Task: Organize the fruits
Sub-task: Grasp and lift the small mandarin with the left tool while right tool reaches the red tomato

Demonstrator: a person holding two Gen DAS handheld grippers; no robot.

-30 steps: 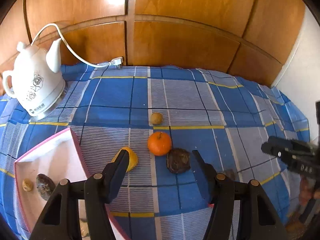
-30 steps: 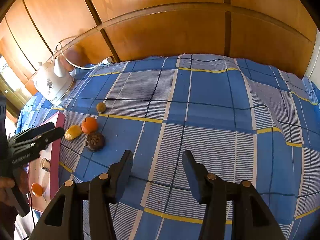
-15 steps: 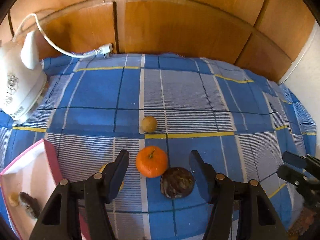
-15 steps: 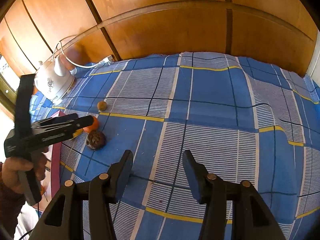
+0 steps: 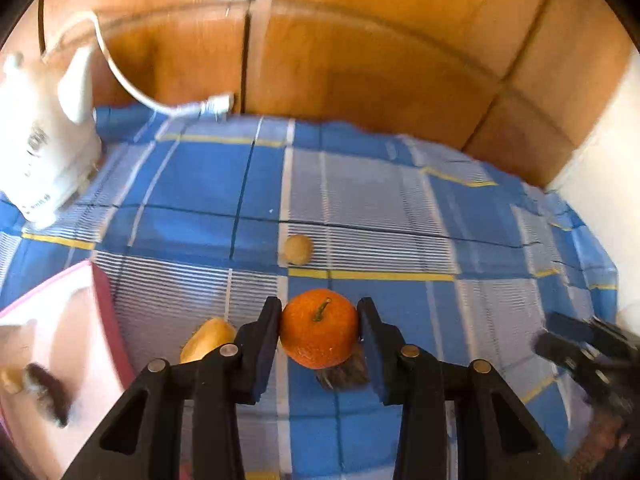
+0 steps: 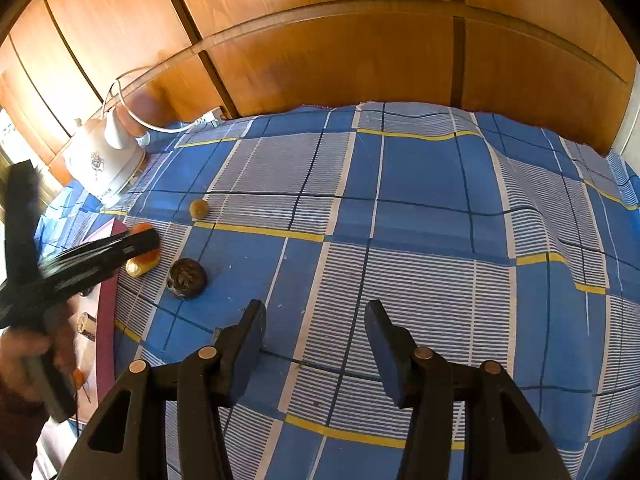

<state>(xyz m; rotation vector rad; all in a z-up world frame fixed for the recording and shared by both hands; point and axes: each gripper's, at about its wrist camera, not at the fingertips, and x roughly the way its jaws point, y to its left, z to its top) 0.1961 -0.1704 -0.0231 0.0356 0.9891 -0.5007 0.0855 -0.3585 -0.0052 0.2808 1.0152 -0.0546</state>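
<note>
We look down on a blue checked cloth [image 6: 420,184] spread before brown wood panels [image 6: 340,40]. At its far left stands a white kettle [image 5: 40,148] with its cord [image 5: 132,92] trailing off behind. At the near left lies a pink-rimmed tray [image 5: 104,300], with a dark fruit [image 5: 48,396] and a small pale one [image 5: 8,380] in it, both blurred.

Our left gripper [image 5: 319,326] is closing around the orange [image 5: 319,326], which sits on the cloth; both fingers [image 5: 266,332] already touch its sides, so we take it as gripped. Our right gripper [image 6: 314,344] hangs above bare cloth with its jaws apart and nothing between them.

Just behind the orange, half hidden, lies a dark wrinkled fruit [image 6: 187,279]. A yellow fruit [image 5: 208,340] lies beside the left finger, near the tray's edge. A small tan fruit [image 5: 298,249] sits alone, farther back.
</note>
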